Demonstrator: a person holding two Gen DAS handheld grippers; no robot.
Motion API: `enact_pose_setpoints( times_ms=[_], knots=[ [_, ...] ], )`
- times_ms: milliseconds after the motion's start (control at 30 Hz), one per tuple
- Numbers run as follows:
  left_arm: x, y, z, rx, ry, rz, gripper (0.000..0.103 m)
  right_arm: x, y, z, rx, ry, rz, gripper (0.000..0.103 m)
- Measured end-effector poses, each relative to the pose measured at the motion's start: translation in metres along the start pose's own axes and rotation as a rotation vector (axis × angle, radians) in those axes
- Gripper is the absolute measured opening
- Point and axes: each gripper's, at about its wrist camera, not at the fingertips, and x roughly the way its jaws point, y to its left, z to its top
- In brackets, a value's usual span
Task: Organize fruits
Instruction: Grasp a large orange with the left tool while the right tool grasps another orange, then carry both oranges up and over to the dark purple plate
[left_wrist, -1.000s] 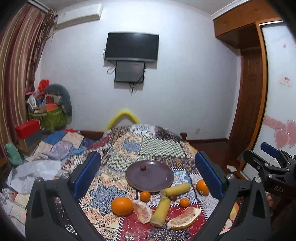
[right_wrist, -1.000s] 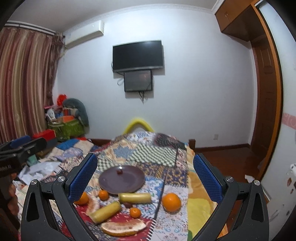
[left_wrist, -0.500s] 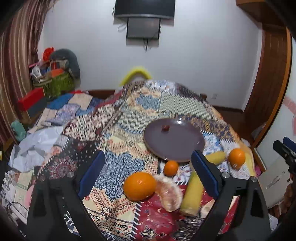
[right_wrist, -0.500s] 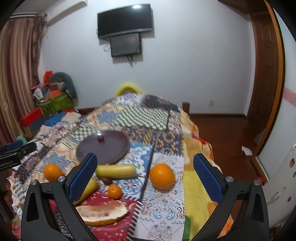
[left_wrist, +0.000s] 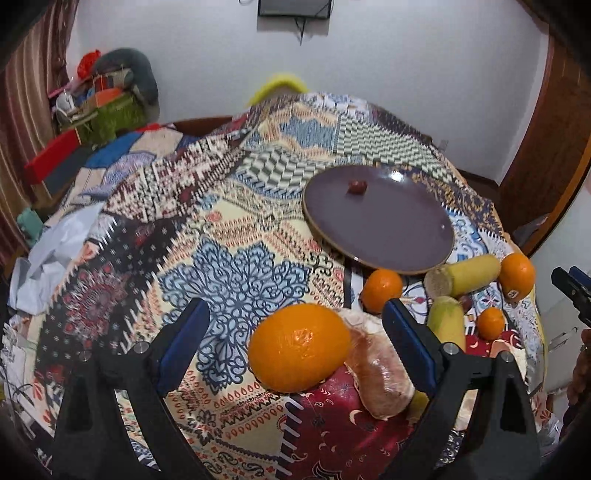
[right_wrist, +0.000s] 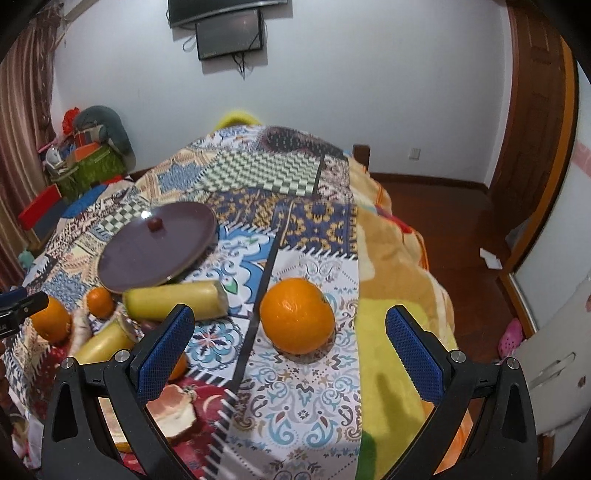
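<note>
left gripper (left_wrist: 291, 334): jaws spread, framing large orange (left_wrist: 298, 347) near bed's front edge
right gripper (right_wrist: 290, 347): jaws spread around second orange (right_wrist: 297, 315)
risk: oranges nudged, rolled off soft quilt (right_wrist: 295, 398)
plate (left_wrist: 380, 236): mid-bed

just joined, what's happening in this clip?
A person is sorting fruit on a quilt-covered bed with two handheld tools. The left tool is open around a large orange; the right tool is open around another orange. Neither is gripped yet. The purple plate holds only one small dark fruit.
</note>
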Motion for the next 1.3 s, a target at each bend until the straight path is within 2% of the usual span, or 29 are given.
enact_pose_setpoints(
  times_ms=[333, 400, 500, 600, 767, 833, 933, 1300],
  knots=[
    [0.027, 0.002, -0.007, -0.011, 0.074, 0.012, 0.096, 0.041, -0.008, -0.004, 0.022, 0.086, 0.016, 0.101],
    [0.028, 0.004, -0.008, -0.024, 0.080, 0.005, 0.095, 0.048, -0.009, -0.004, 0.022, 0.101, 0.025, 0.096],
    [0.030, 0.005, -0.010, -0.033, 0.088, -0.002, 0.086, 0.055, -0.008, -0.004, 0.024, 0.117, 0.040, 0.088],
    [0.032, 0.006, -0.011, -0.049, 0.101, -0.025, 0.082, 0.060, -0.007, -0.006, 0.013, 0.126, 0.040, 0.085],
    [0.034, 0.003, -0.010, -0.030, 0.097, -0.021, 0.072, 0.069, -0.009, -0.007, 0.008, 0.149, 0.046, 0.083],
    [0.033, 0.002, -0.010, -0.027, 0.098, -0.024, 0.067, 0.073, -0.009, -0.008, 0.006, 0.162, 0.052, 0.075],
    [0.032, 0.002, -0.010, -0.026, 0.098, -0.028, 0.065, 0.078, -0.008, -0.009, -0.005, 0.191, 0.061, 0.064],
    [0.018, -0.001, 0.000, -0.005, 0.065, -0.013, 0.064, 0.068, -0.010, -0.004, 0.014, 0.180, 0.096, 0.062]
  ],
)
